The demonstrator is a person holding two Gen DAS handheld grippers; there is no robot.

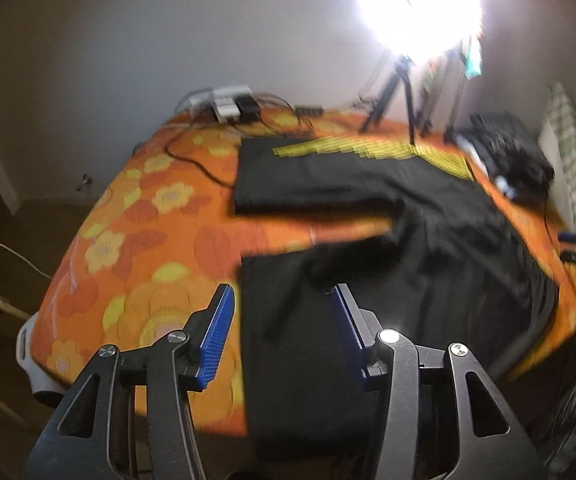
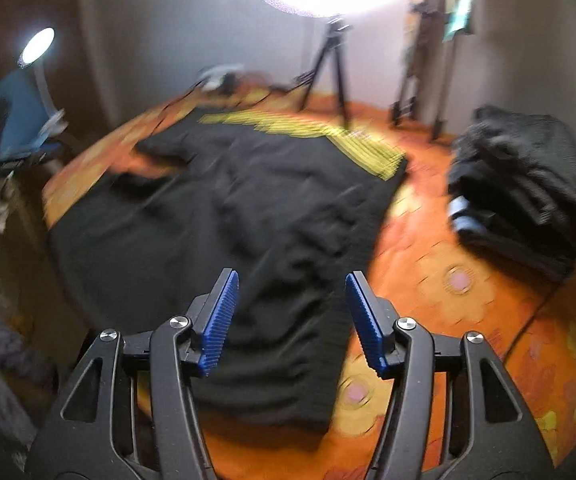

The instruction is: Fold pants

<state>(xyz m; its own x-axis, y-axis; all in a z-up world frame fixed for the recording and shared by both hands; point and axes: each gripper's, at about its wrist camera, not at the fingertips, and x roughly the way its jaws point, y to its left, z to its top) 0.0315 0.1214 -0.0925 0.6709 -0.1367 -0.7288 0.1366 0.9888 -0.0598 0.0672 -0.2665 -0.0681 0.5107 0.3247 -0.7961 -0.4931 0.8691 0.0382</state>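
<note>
Lying spread on orange floral bedspread [image 1: 135,240]: black pants [image 2: 247,216]. Left gripper [image 1: 279,332] and right gripper [image 2: 292,320]: fingers apart, gripping nothing. Folded dark clothes [image 2: 520,196] at 2 o'clock.

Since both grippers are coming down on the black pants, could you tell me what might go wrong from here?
1. The left gripper sits over one leg's edge, so its open fingers may catch only a thin bit of the pants and slip.
2. The right gripper is above wrinkled cloth, so a fold could trap creases.
3. A black cable lies on the orange bedspread near the far leg; dragged cloth might snag it.
</note>
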